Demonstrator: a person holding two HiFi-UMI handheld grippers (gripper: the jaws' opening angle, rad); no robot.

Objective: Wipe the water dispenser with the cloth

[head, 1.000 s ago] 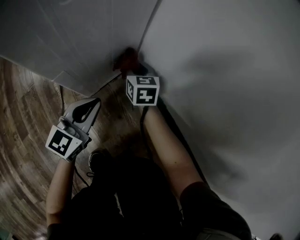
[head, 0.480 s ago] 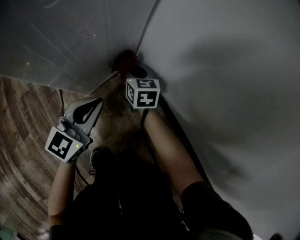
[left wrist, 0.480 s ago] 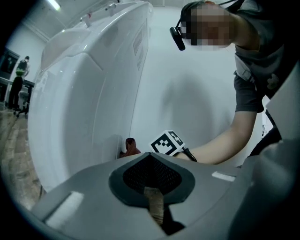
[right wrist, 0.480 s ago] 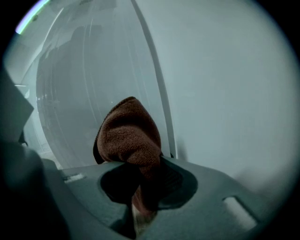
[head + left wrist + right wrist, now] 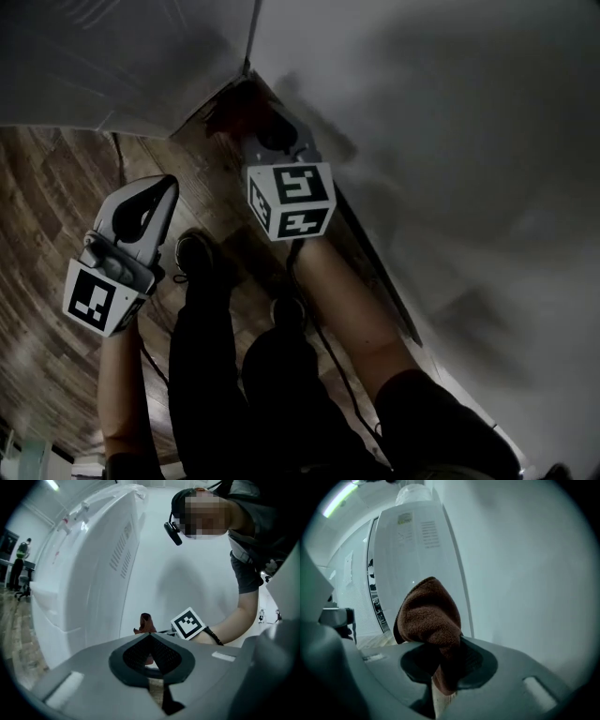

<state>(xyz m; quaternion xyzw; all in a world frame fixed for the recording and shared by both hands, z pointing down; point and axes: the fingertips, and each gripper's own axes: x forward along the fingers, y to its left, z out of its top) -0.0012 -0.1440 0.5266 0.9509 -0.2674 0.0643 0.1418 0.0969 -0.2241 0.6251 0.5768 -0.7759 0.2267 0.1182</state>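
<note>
In the head view, the picture has shifted from a moment ago. More of the wood floor (image 5: 56,206) and the person's dark legs (image 5: 216,375) show now, and the corner has slid up and to the left. The right gripper (image 5: 255,127) still keeps the red-brown cloth (image 5: 232,105) low down. It sits where the water dispenser (image 5: 112,56) meets the wall (image 5: 450,141). I think that means the wiping is still on the bottom edge, with a lot of the dispenser left to do. The left gripper (image 5: 167,183) hangs off to the side, above the floor and well apart from the cloth. In the left gripper view, its jaws are pressed together with nothing between them. This view alone shows the slots (image 5: 121,550) on the dispenser's side. It also shows the right gripper's marker cube (image 5: 189,624) just beside the cloth. In the right gripper view, the jaws pinch the cloth tight and a thick fold sticks up. Only here can you see the bottle (image 5: 412,494) on top of the dispenser and a label (image 5: 405,520). I cannot tell if the cloth touches the dispenser.
</note>
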